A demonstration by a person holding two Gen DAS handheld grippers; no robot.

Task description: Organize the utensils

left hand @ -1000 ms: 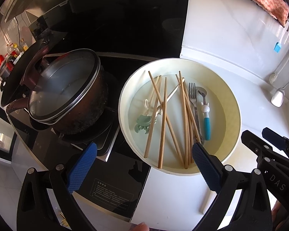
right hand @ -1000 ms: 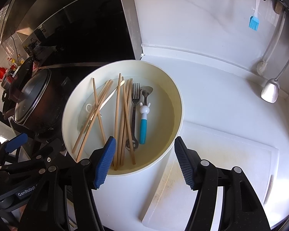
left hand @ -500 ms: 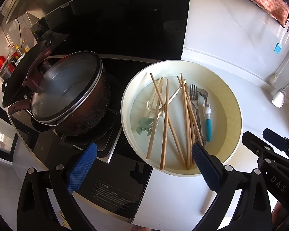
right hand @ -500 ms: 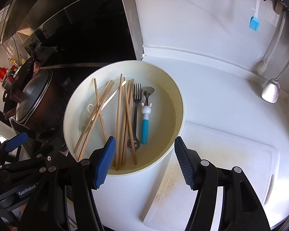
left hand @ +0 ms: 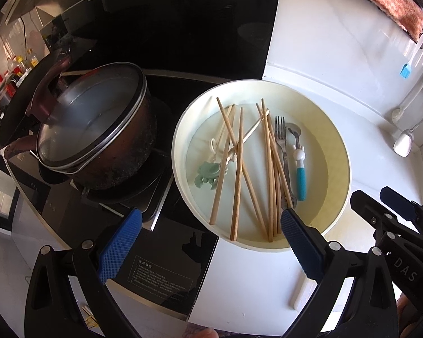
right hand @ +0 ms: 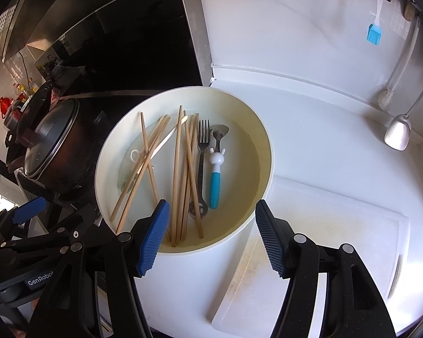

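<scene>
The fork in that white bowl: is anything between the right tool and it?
Nothing blocks it from above. The right tool, open, hovers over the bowl's near rim. The fork lies uncovered, though chopsticks press close against its left side.

One round cream basin point(left hand: 335, 146) holds eight or so wooden chopsticks point(left hand: 237, 174), one metal fork point(left hand: 280, 138), one blue-handled rabbit spoon point(left hand: 299, 166).

The black left gripper with blue ribbed pads point(left hand: 208, 242) and its right twin point(right hand: 211, 236) both gape wide, empty, aimed toward twelve o'clock.
</scene>
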